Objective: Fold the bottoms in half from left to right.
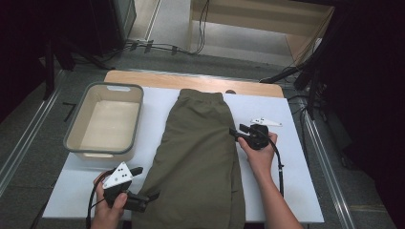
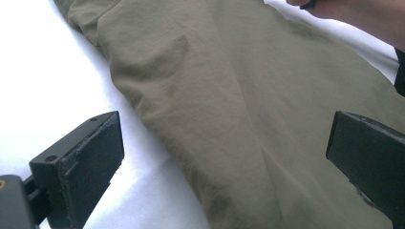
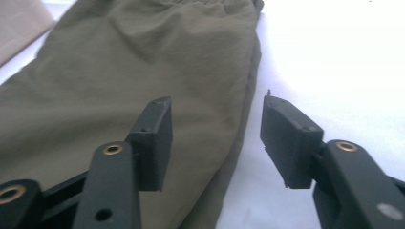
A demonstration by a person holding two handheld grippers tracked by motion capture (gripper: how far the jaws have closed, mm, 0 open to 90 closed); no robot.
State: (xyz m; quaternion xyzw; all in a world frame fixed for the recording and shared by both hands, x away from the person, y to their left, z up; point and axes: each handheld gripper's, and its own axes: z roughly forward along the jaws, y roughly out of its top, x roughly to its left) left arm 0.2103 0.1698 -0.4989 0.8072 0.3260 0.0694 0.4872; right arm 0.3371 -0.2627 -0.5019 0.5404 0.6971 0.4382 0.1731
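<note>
Olive trousers (image 1: 198, 157) on white table cover (image 1: 267, 109), grey floor (image 1: 176, 57) beyond

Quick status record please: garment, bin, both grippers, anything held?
garment: olive-green trousers, folded lengthwise, flat on the white table cover, waistband at the far end
bin: grey-rimmed tub, left of the trousers, looks empty
left gripper: at the trousers' near left edge, jaws wide, nothing gripped
right gripper: over the trousers' right edge, jaws apart, pads off the cloth
held: nothing
</note>
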